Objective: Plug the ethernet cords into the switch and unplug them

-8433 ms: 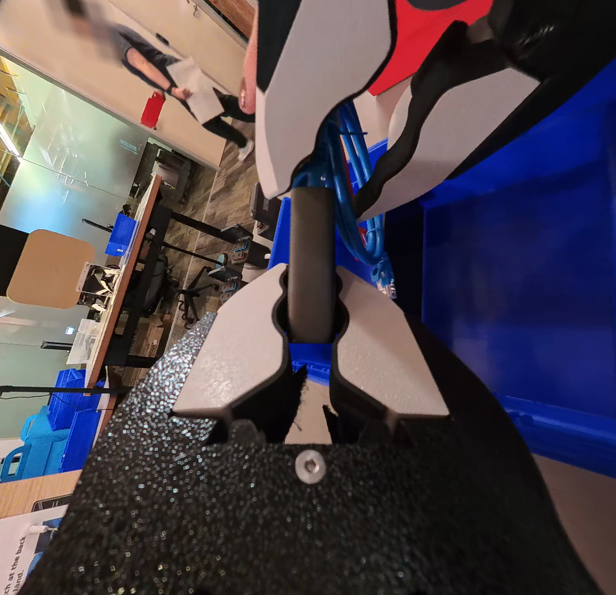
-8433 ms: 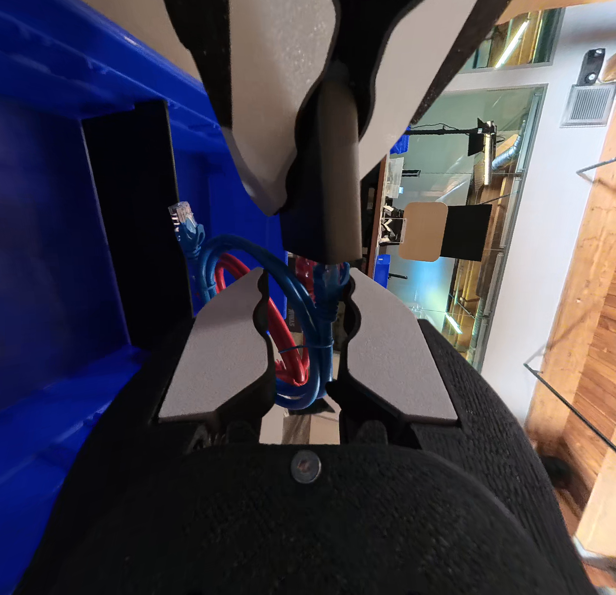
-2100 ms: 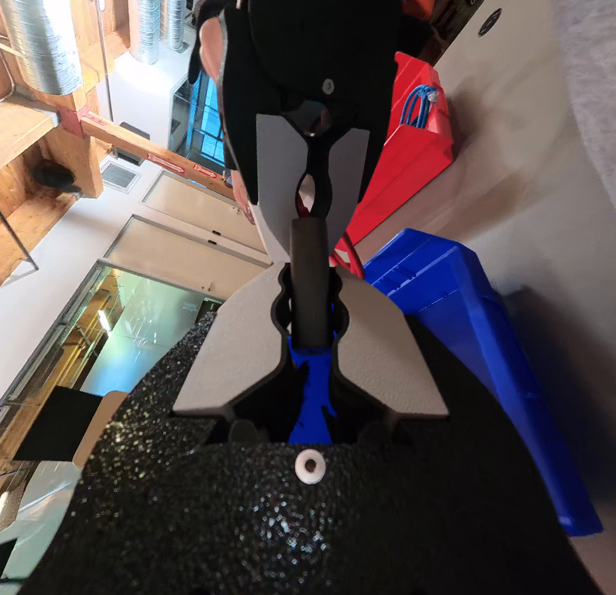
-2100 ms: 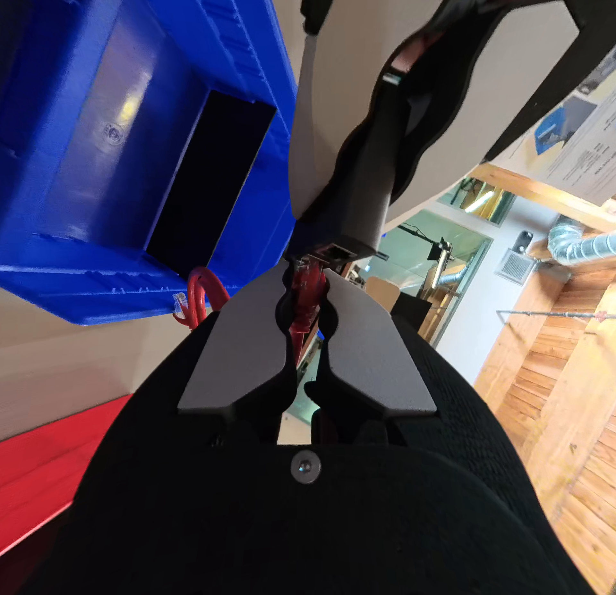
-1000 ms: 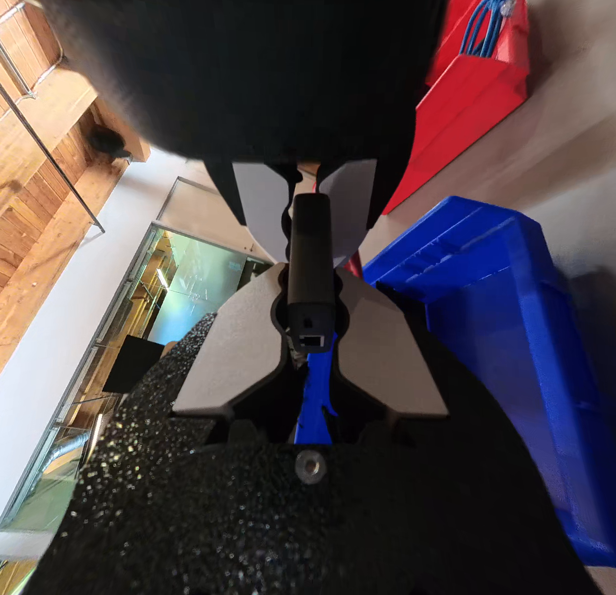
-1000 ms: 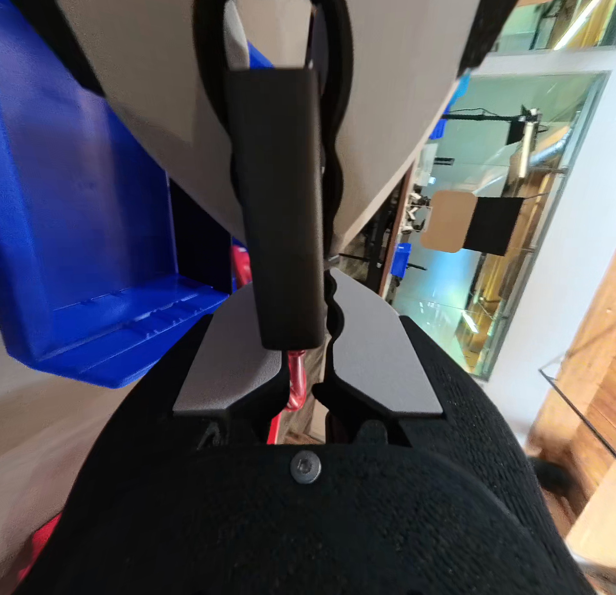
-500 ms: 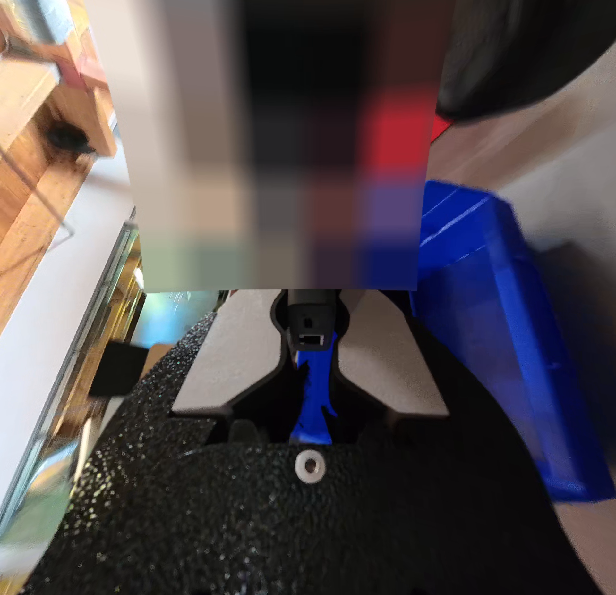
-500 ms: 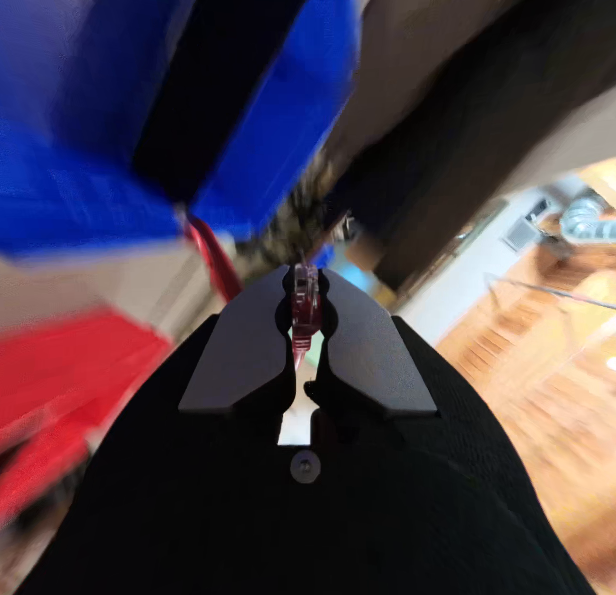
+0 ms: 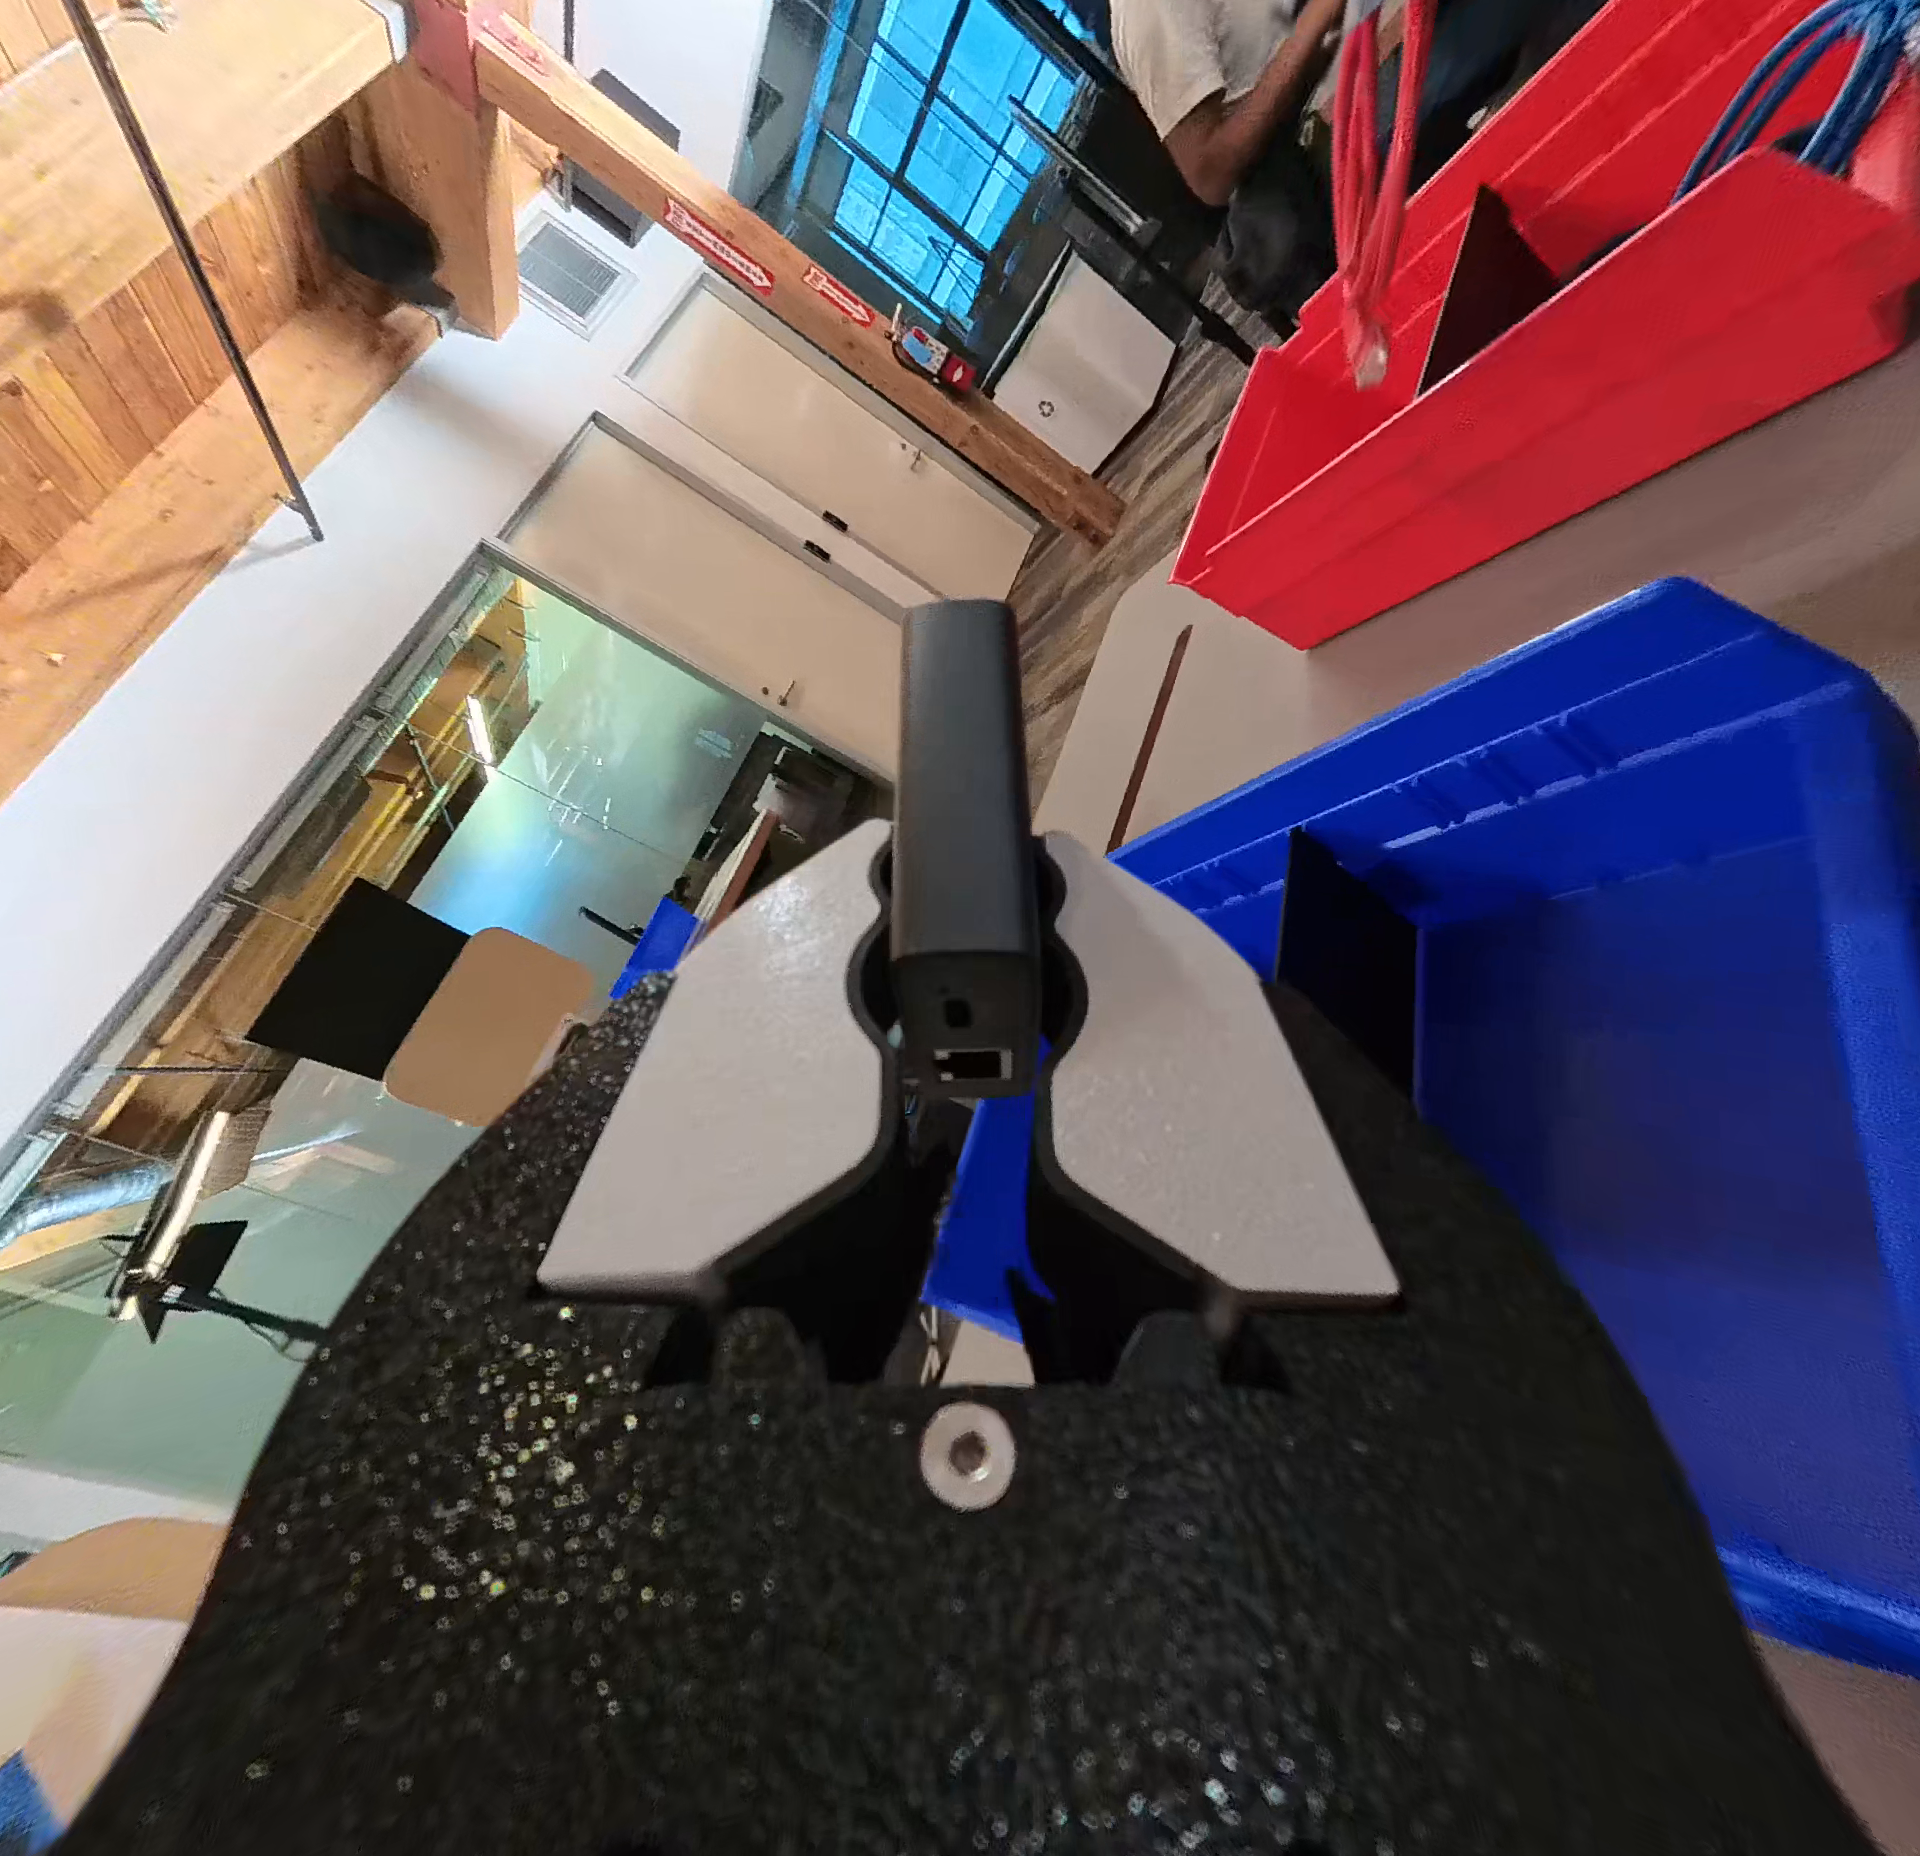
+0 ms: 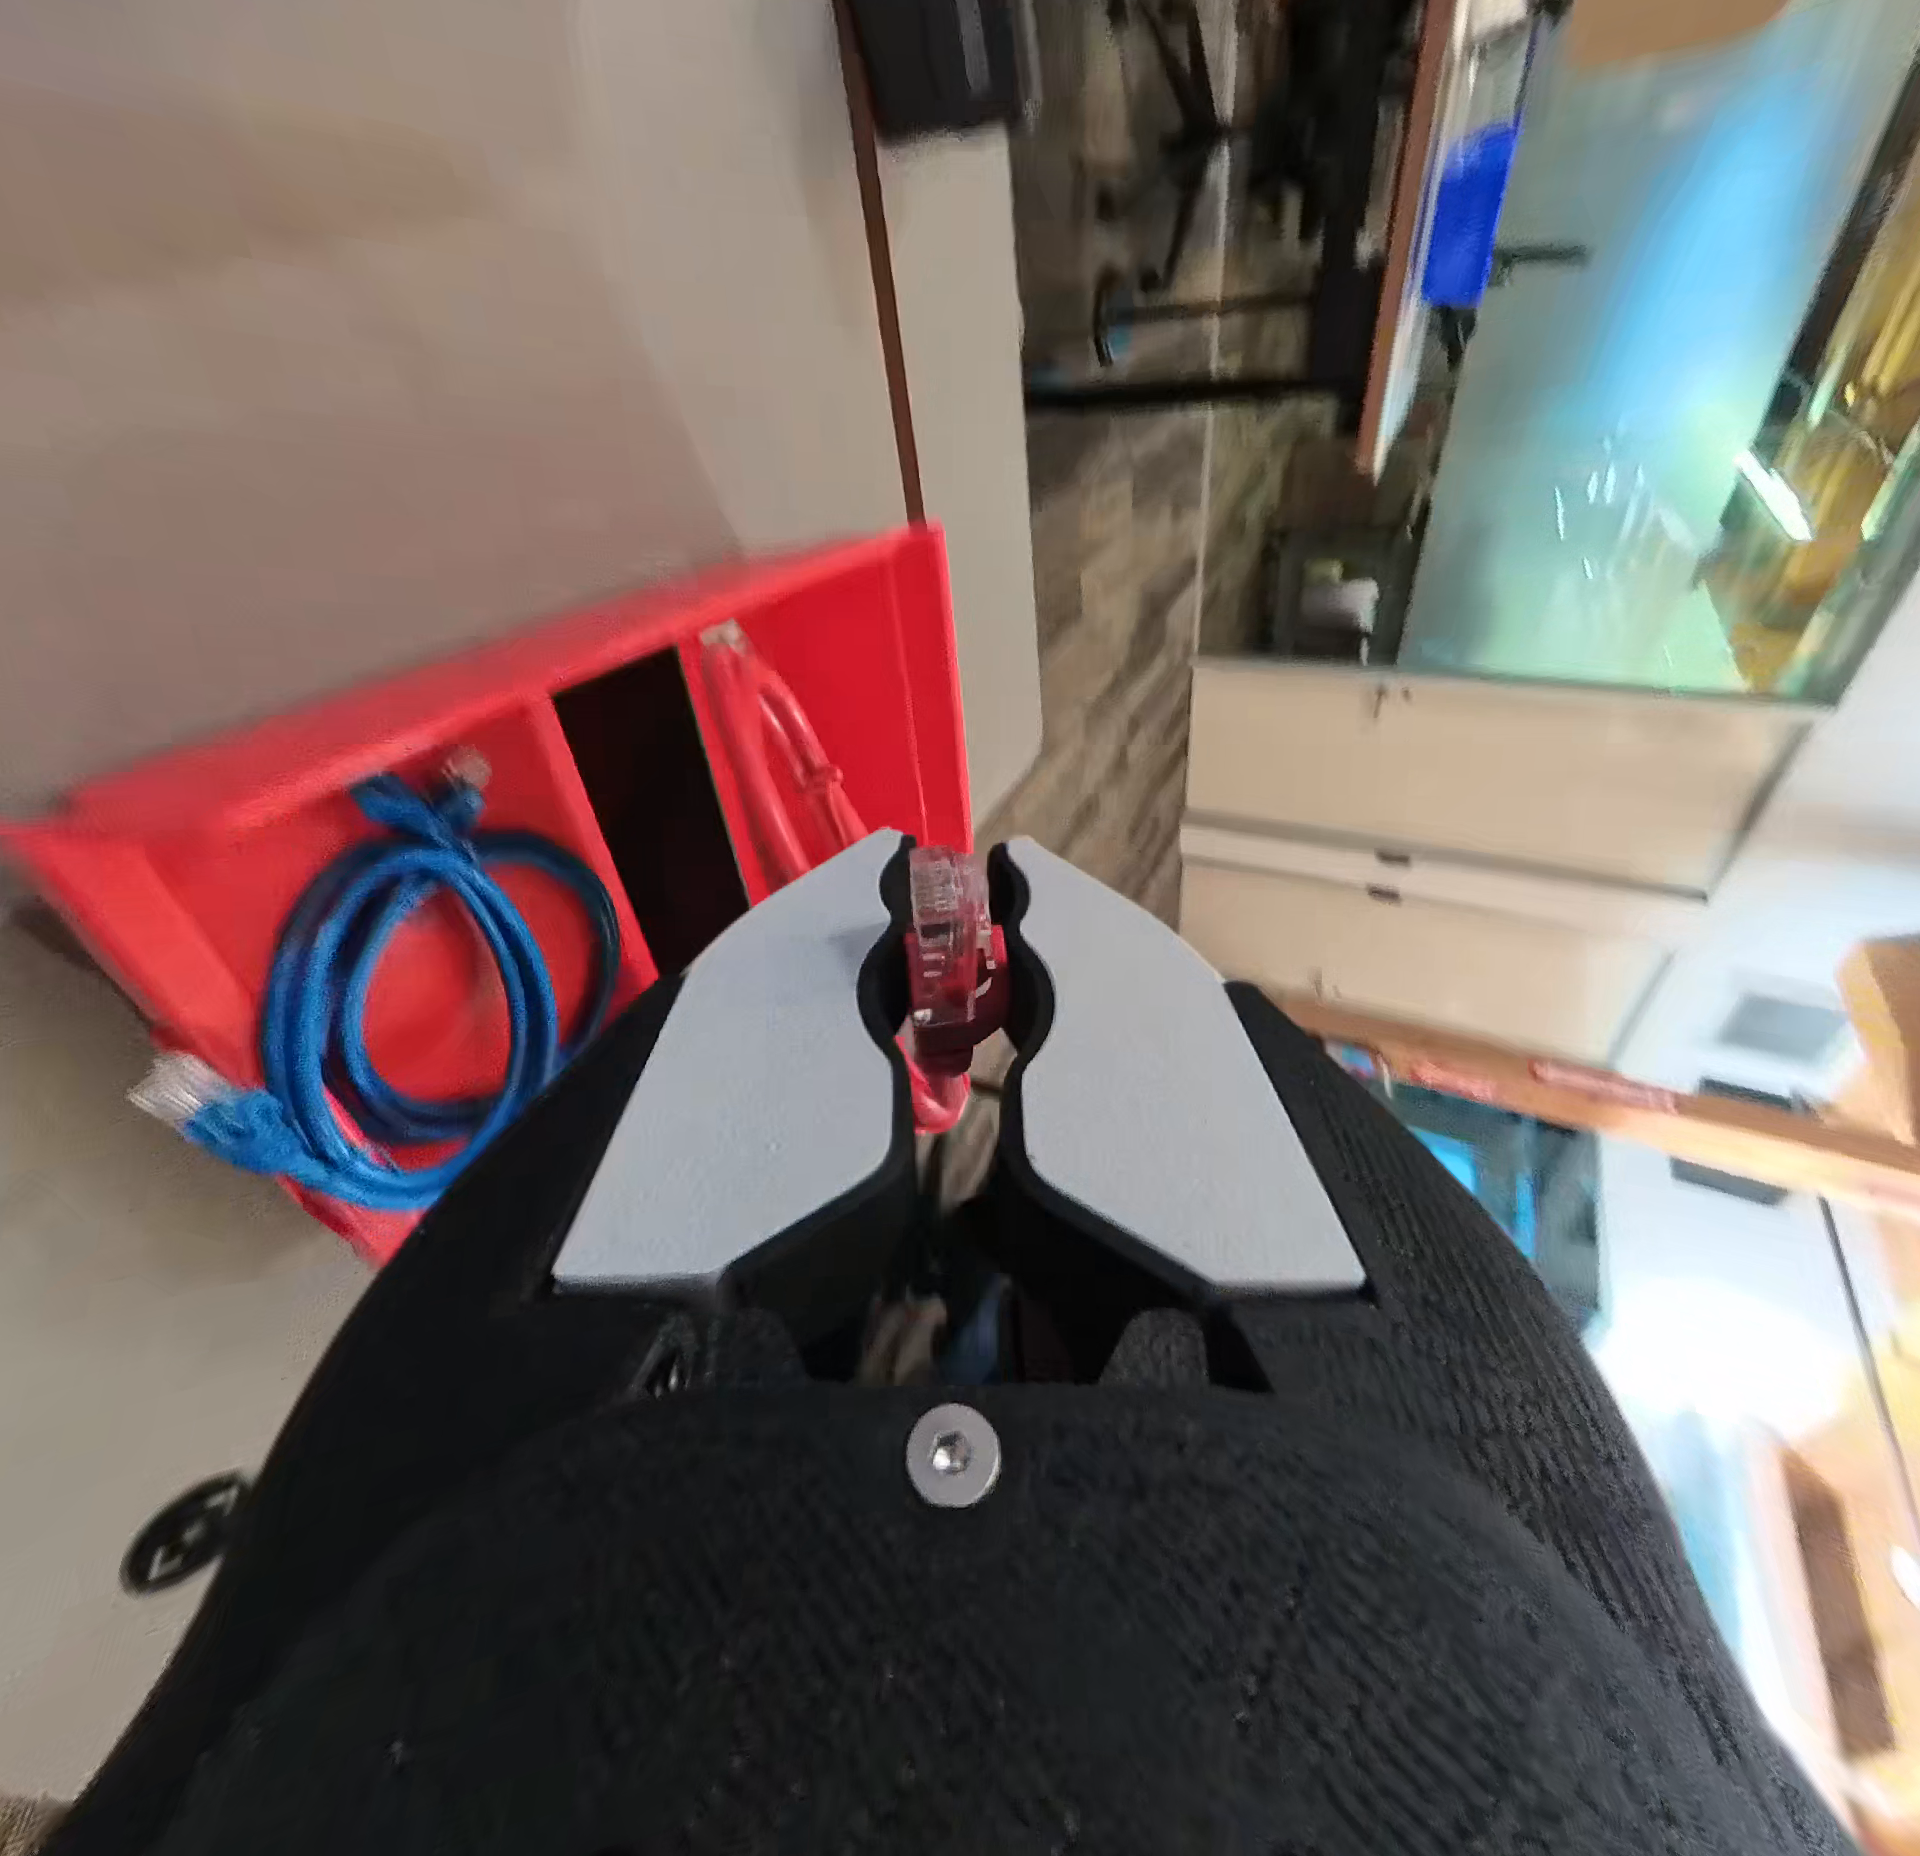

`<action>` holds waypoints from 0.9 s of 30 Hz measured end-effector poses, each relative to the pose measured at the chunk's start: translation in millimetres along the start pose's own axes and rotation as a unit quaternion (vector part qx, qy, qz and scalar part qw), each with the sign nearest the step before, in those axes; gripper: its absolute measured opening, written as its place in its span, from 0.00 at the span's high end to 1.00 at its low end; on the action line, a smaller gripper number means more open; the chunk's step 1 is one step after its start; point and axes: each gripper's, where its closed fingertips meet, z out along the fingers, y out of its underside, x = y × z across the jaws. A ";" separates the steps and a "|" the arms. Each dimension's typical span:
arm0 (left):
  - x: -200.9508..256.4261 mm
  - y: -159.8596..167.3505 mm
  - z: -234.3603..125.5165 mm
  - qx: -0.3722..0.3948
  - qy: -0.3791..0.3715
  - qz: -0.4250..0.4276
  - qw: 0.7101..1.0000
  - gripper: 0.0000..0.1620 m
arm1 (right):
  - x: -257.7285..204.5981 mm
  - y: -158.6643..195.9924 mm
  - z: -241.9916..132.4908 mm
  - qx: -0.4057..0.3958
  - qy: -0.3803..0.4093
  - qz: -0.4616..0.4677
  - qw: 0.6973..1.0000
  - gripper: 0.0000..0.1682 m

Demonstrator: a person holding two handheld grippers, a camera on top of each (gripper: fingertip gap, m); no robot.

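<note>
Black adapter: left tool (image 9: pixel 961 959) is pinched tight on a slim black box-shaped adapter (image 9: pixel 961 861), gripped near its rear end; a rectangular port on that end faces the camera, the rest pokes out past the fingertips (image 9: pixel 800 933).
Red plug: right tool (image 10: pixel 951 939) is clamped on a clear plug with a red boot (image 10: pixel 948 939); plug tip points forward out of the notch, and a short run of red cable (image 10: pixel 935 1105) drops away below it.
Blue bin: blue plastic bin (image 9: pixel 1662 1027) sits just right of the left tool on the pale tabletop (image 9: pixel 1226 684), with a dark divider inside.
Red bin: red divided bin (image 9: pixel 1507 424) lies beyond the blue one, apart from it. In the right wrist view the same bin (image 10: pixel 883 622) holds a coiled blue network cable (image 10: pixel 416 996) in one compartment and a coiled red cable (image 10: pixel 769 746) in the next, with a dark divider between them.
Hanging cable: in the left wrist view a red cable with a clear plug (image 9: pixel 1371 196) hangs over the red bin, motion-blurred.
Person: a person (image 9: pixel 1205 61) stands at the far side, upper part masked.
Writing: red stickers (image 9: pixel 717 243) on a wooden beam and a round black mark (image 10: pixel 182 1541) on the tabletop; nothing is legible on the adapter or bins.
Blur: right wrist view is smeared at left and top.
</note>
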 end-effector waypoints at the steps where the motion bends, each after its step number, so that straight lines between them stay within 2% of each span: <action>1: 1.3 1.7 2.6 -0.002 0.001 -0.001 1.000 0.87 | -4.1 14.9 4.3 -0.024 0.006 -0.002 1.000 0.93; 4: 8.2 6.3 10.6 -0.011 0.014 -0.008 1.000 0.87 | -27.0 50.3 25.0 -0.081 0.002 -0.007 0.997 0.93; 7: 14.0 7.8 17.4 -0.009 0.026 -0.021 0.999 0.86 | -67.8 65.0 46.4 -0.084 -0.064 0.022 0.994 0.92; 8: 15.1 7.7 19.8 -0.006 0.030 -0.028 0.999 0.86 | -79.8 64.9 51.4 -0.078 -0.091 0.048 0.992 0.88; 11: 19.6 5.3 29.2 0.007 0.049 -0.061 0.997 0.86 | -92.8 67.9 53.6 -0.085 -0.158 0.121 0.976 0.66; 13: 24.4 -0.5 38.9 0.019 0.075 -0.084 0.993 0.86 | -81.4 63.3 48.4 -0.058 -0.166 0.175 0.969 0.58; 16: 29.7 -22.4 58.7 0.050 0.122 -0.098 0.986 0.86 | -46.4 49.3 39.7 0.031 -0.145 0.261 0.954 0.54; 20: 35.7 -59.2 99.5 0.087 0.200 -0.132 0.967 0.87 | -2.7 37.6 32.3 0.153 -0.095 0.334 0.925 0.53; 23: 45.9 -81.0 139.8 0.086 0.265 -0.167 0.946 0.87 | 41.8 48.9 21.5 0.206 0.019 0.370 0.906 0.54; 25: 57.7 -93.6 170.1 0.067 0.314 -0.197 0.926 0.87 | 70.1 64.0 6.0 0.222 0.110 0.415 0.875 0.57; 27: 74.1 -100.1 204.0 0.025 0.358 -0.216 0.908 0.87 | 90.4 80.4 -14.3 0.237 0.202 0.467 0.827 0.62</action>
